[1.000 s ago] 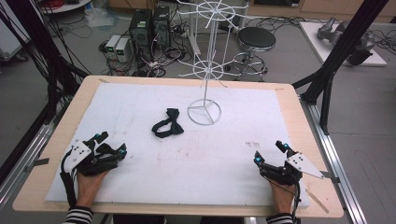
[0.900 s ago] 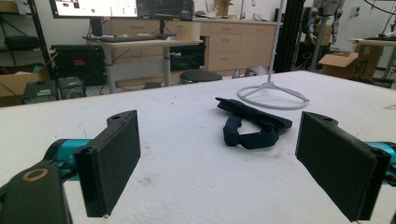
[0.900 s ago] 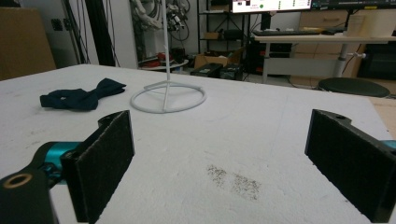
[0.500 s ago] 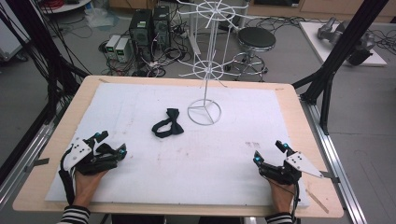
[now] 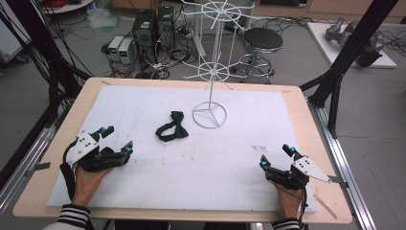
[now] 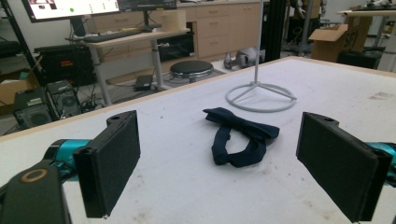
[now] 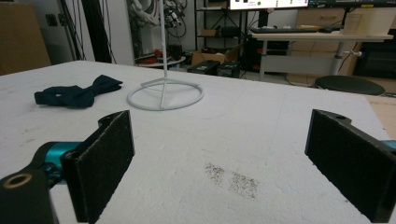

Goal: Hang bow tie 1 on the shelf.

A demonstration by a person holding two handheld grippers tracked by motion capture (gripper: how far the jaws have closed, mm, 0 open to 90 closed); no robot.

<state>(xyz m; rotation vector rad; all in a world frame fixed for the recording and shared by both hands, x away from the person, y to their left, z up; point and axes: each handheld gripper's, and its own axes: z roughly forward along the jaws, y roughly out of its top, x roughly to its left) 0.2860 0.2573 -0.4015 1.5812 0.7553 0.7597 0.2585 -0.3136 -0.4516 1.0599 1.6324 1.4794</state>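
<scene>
Both of my claws stand wide apart and hold nothing: my left gripper (image 5: 115, 140) rests on the white mat (image 5: 239, 158) at about 8 o'clock from the table's middle, and my right gripper (image 5: 276, 157) rests at about 4 o'clock, each with its pads clear of any object. From the left gripper view, I see the two black pads (image 6: 114, 158) spread well apart with bare mat between them, and the bow tie (image 6: 243, 137) lies ahead in the gap, well short of being touched. From the right gripper view, the jaws are spread just as far, a dark smudge (image 7: 231, 179) on the mat sits between them, and the bow tie (image 7: 77, 94) shows far off at about 10 o'clock. On the high view, the bow tie (image 5: 173, 126) lies flat near the table's middle, at about 1 o'clock from my left gripper and about 10 o'clock from my right one. Its long axis runs from 8 o'clock to 2 o'clock, with the bow at the 2 o'clock end and the looped strap at the 8 o'clock end. Just beside it, at its 2 o'clock, stands the white wire stand (image 5: 209, 115), its ring base flat on the mat and near the tie, though I cannot tell whether they touch. I count two grippers, one bow tie and one wire stand.
</scene>
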